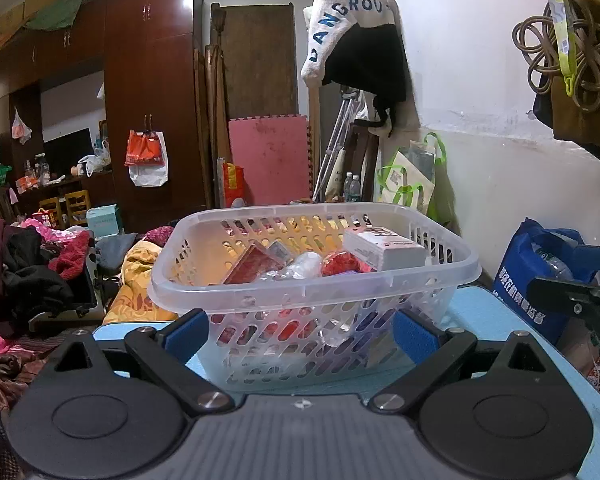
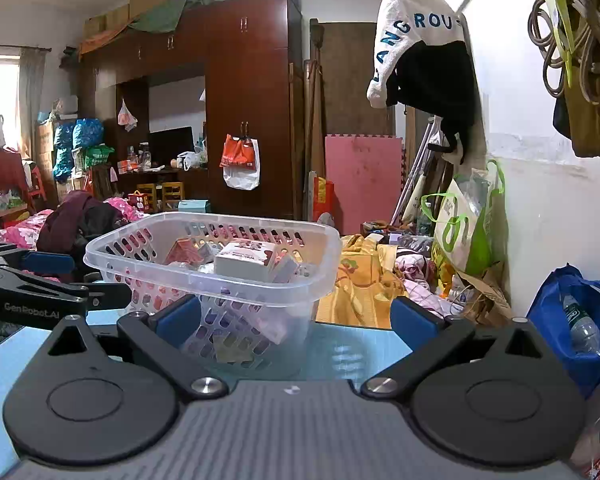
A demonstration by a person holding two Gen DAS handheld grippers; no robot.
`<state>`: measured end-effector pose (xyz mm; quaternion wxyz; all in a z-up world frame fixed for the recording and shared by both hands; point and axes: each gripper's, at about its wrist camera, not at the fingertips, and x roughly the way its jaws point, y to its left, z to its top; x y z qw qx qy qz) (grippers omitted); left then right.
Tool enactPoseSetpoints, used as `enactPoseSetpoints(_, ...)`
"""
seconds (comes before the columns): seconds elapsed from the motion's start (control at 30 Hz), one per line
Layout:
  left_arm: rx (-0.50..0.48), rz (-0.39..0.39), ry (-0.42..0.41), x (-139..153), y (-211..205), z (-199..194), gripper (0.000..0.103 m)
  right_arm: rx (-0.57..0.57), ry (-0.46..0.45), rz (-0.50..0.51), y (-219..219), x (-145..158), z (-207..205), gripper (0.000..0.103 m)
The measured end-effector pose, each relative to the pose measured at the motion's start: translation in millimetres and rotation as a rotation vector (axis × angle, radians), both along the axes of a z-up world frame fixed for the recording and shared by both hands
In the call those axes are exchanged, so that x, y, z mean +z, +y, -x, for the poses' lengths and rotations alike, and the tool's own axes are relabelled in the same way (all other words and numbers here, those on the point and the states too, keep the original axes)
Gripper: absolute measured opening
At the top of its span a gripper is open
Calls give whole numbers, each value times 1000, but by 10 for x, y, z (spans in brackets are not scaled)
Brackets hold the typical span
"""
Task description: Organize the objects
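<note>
left gripper point(image 1: 300, 330): jaws wide, empty, basket point(image 1: 312, 280) dead ahead | right gripper point(image 2: 296, 320): jaws wide, empty, basket ahead-left | progress: white box point(image 1: 384, 250), red packets already inside; blue table point(image 1: 496, 320) shows nothing loose, likely near done

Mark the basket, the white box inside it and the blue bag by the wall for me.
basket point(image 1: 236, 284): left wrist view, near rim.
white box point(image 1: 384, 249): left wrist view, front face.
blue bag point(image 2: 560, 312): right wrist view, front fabric.
</note>
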<state>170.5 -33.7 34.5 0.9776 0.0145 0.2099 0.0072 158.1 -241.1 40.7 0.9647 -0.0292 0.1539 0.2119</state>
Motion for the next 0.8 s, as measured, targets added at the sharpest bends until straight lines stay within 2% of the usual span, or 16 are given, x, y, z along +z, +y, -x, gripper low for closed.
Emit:
enactPoseSetpoints(0.53,-8,-4,6,22,-188,-93,100,-15,-4,1,-23,14,-1,103)
enactPoseSetpoints(0.8,-6,-5,-26,222,-299,-108,100,-8,-4,0,-21,22,-22,103)
